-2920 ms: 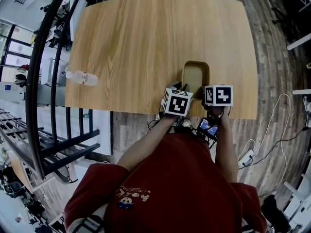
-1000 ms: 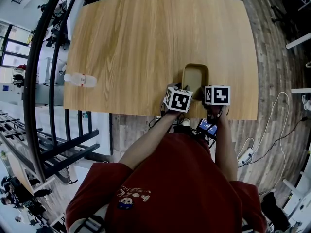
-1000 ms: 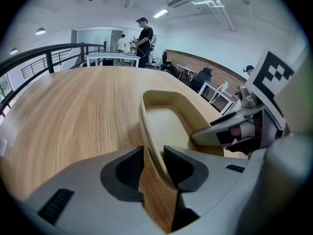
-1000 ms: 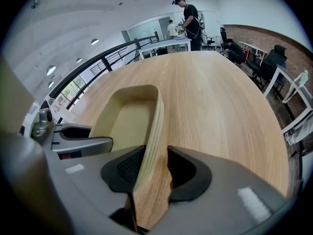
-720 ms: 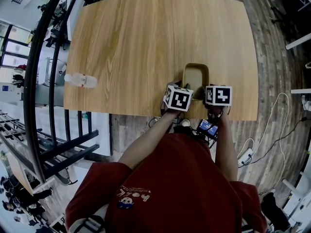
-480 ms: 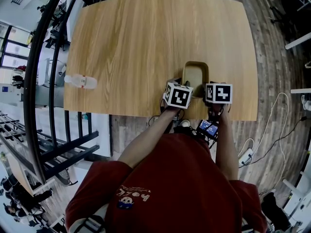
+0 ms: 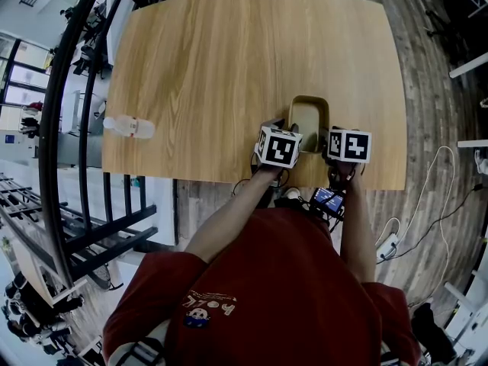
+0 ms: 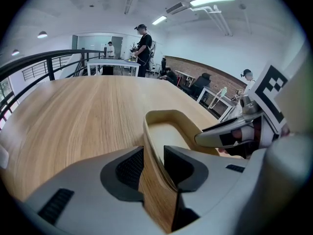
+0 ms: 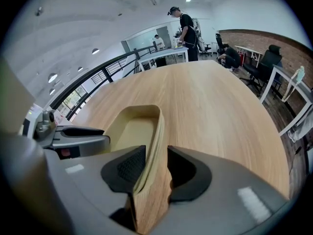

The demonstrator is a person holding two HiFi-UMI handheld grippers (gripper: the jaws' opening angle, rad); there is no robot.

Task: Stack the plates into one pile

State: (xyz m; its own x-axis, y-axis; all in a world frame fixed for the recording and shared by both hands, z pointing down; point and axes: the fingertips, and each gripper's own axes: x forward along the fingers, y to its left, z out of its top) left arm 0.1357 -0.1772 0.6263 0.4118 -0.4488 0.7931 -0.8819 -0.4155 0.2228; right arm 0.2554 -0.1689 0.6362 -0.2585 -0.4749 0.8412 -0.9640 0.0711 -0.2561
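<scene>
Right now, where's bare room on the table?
The whole far half beyond the plate is bare table, as is the stretch between plate and bottle at the left edge. Crowded only at the near edge, where left gripper and right gripper clamp the plate.

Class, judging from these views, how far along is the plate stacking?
Done: only one plate pile shows, at the table's near edge, with no loose plates. In hand: left gripper and right gripper each clamp fingers on a side wall. Left: probably just letting go.
</scene>
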